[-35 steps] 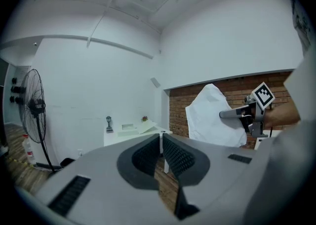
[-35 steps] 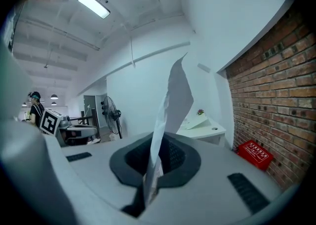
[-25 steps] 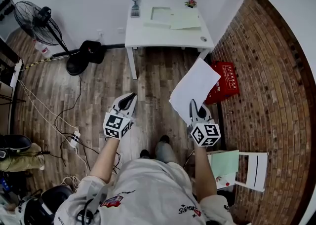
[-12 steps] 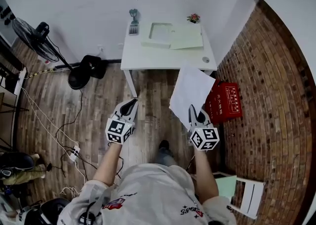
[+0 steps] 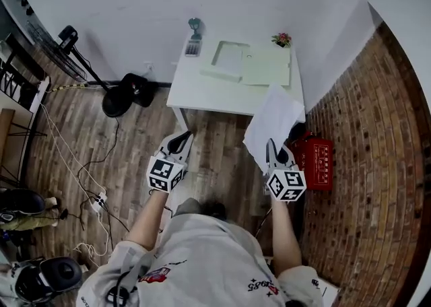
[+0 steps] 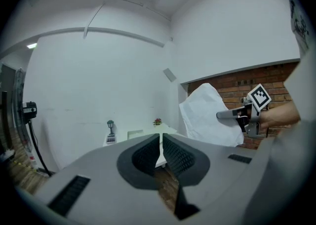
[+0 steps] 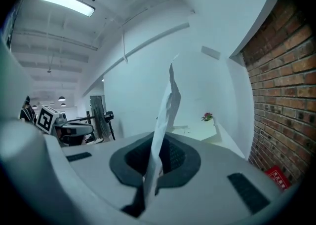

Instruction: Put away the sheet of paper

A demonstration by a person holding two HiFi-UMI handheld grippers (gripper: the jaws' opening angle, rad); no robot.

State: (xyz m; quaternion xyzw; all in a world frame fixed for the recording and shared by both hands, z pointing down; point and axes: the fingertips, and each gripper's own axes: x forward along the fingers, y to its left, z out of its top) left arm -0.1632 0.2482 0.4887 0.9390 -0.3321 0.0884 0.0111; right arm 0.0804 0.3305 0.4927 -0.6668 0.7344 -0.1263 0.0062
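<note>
A white sheet of paper (image 5: 273, 122) stands upright in my right gripper (image 5: 275, 153), which is shut on its lower edge. In the right gripper view the sheet of paper (image 7: 166, 115) rises edge-on from between the pads. The sheet's top overlaps the near right corner of a white table (image 5: 202, 90) ahead. My left gripper (image 5: 178, 143) hangs level with the right one, to its left, over the wooden floor. Its jaws are shut with nothing between them. The left gripper view shows the paper (image 6: 205, 115) and the right gripper (image 6: 232, 115) off to the right.
On the table lie a pale green tray (image 5: 227, 58) and a green sheet (image 5: 268, 70), with a small potted plant (image 5: 281, 39) and a little lamp (image 5: 194, 38) at the back. A red box (image 5: 316, 161) sits by the brick wall. A fan base (image 5: 125, 94) and cables lie left.
The person has stepped toward the table, which is now closer. Both grippers went along, and the paper's top now overlaps the table's corner. The chair at lower right left the view.
</note>
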